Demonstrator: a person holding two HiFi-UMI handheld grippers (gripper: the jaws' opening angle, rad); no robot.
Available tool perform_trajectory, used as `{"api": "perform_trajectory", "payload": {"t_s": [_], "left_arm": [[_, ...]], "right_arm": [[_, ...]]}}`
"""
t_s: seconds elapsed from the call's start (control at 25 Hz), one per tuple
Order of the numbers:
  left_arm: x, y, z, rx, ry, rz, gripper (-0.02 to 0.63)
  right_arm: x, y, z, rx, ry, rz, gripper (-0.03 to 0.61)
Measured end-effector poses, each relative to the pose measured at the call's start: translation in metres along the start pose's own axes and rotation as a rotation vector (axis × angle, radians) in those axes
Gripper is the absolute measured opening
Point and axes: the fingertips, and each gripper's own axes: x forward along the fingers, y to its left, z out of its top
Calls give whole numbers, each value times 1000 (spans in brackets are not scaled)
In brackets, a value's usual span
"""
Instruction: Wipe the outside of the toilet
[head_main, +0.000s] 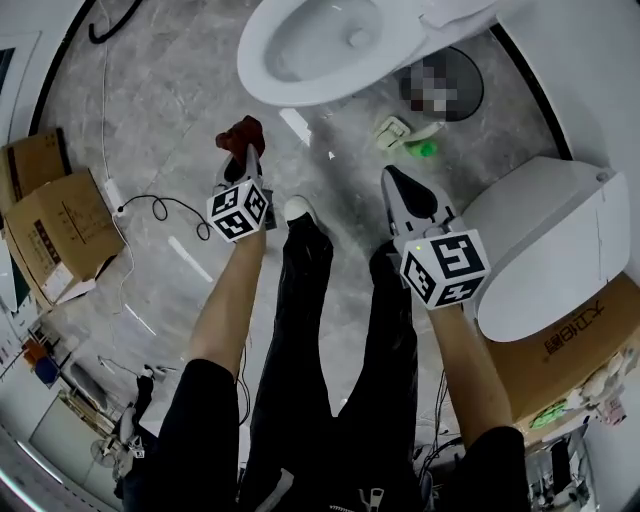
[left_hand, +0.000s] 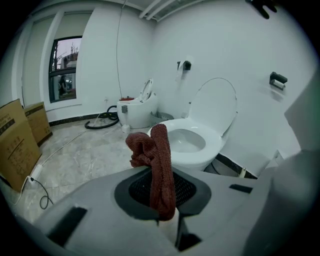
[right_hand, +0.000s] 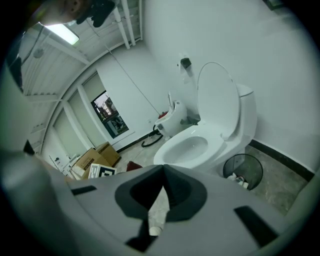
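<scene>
The white toilet (head_main: 318, 48) stands at the top of the head view with its seat lid up; its open bowl also shows in the left gripper view (left_hand: 192, 143) and the right gripper view (right_hand: 194, 145). My left gripper (head_main: 247, 152) is shut on a dark red cloth (head_main: 240, 132), a short way from the bowl's front rim. The cloth (left_hand: 152, 155) hangs bunched between the jaws. My right gripper (head_main: 392, 180) is lower and to the right, jaws closed tip to tip (right_hand: 162, 172) with nothing in them.
A black waste bin (head_main: 462, 85) sits right of the toilet. A second white toilet (head_main: 550, 235) rests on a cardboard box (head_main: 575, 350) at the right. More boxes (head_main: 55, 230) and a cable (head_main: 150, 205) lie left. The person's legs (head_main: 330, 330) stand between the grippers.
</scene>
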Motion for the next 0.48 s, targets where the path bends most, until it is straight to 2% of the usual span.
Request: {"api": "perform_trajectory", "payload": {"t_s": [0.08, 0.2, 0.32, 0.48], "left_arm": [[3, -16, -10, 7, -6, -20, 41], [10, -56, -33, 71, -2, -92, 41], [26, -111, -48, 103, -10, -183, 41], [54, -195, -50, 144, -21, -330, 41]], "right_arm": [[-1, -8, -9, -8, 1, 4, 3], [-7, -19, -24, 5, 5, 9, 3], [-20, -35, -38, -1, 24, 10, 3], [-40, -63, -54, 17, 38, -23, 3]]}}
